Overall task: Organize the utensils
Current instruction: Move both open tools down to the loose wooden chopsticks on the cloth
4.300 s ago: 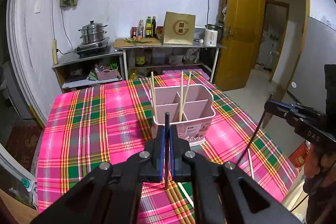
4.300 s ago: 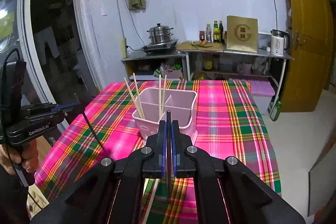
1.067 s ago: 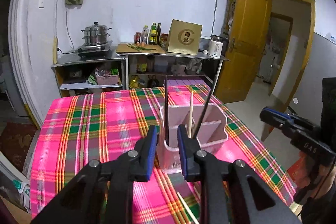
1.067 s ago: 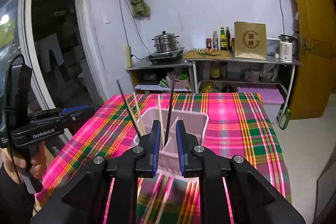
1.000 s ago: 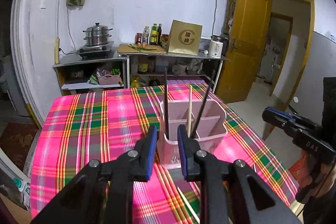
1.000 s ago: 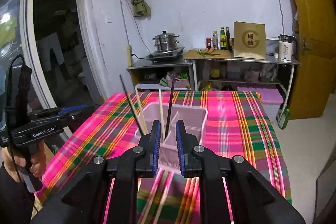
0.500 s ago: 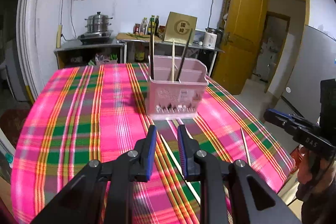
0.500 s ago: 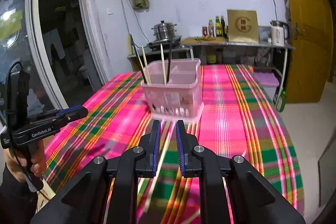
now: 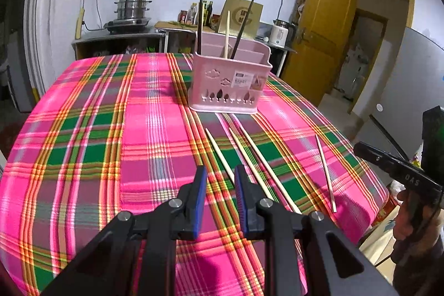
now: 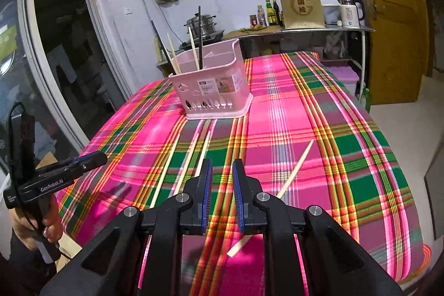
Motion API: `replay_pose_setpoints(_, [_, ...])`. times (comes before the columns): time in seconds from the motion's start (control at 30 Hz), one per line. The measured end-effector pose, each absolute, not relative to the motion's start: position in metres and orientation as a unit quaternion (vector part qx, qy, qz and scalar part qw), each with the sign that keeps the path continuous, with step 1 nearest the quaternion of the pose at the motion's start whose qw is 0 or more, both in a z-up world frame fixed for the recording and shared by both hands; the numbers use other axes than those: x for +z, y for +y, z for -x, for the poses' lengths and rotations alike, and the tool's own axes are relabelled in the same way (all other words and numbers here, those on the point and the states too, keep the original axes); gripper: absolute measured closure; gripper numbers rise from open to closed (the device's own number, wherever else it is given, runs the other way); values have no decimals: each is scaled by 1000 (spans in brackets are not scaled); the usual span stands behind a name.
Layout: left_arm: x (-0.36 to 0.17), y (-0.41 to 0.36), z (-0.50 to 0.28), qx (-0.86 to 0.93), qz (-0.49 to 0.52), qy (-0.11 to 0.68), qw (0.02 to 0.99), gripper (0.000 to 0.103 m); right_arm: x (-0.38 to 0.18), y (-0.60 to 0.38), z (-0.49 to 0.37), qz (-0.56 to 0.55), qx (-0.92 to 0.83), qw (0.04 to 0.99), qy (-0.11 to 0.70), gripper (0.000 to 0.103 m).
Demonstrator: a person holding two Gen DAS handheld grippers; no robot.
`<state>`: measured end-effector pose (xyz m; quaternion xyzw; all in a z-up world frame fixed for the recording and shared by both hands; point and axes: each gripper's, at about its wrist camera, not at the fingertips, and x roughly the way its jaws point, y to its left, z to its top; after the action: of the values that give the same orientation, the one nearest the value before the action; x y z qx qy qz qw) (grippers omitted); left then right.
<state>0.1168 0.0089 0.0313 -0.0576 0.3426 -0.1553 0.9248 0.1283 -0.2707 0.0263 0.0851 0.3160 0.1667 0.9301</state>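
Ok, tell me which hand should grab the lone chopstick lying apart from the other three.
Right, probably. The lone chopstick lies just beside the right gripper, whose jaws are open and empty. The left gripper sits over the group of three, farther away.

holder [image 9: 230, 85]: on table, chopsticks inside | loose chopsticks [image 9: 251, 160]: before holder
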Motion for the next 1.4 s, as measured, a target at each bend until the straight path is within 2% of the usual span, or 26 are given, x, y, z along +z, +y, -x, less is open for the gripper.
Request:
replay_pose_setpoints(0.4, [20,-7,-154,-163,55,375,911,82,17,-251,-152,-64,176,923,338,88])
replay_pose_setpoints(0.9, [-16,-18,-232,-147,49,445,882,81,-6,-203,-224,-16,198,895,398,88])
replay_pose_setpoints(1.4, [-25,-20,-249,-146,46,456,877,81,-28,-182,-277,-8,204,873,442,88])
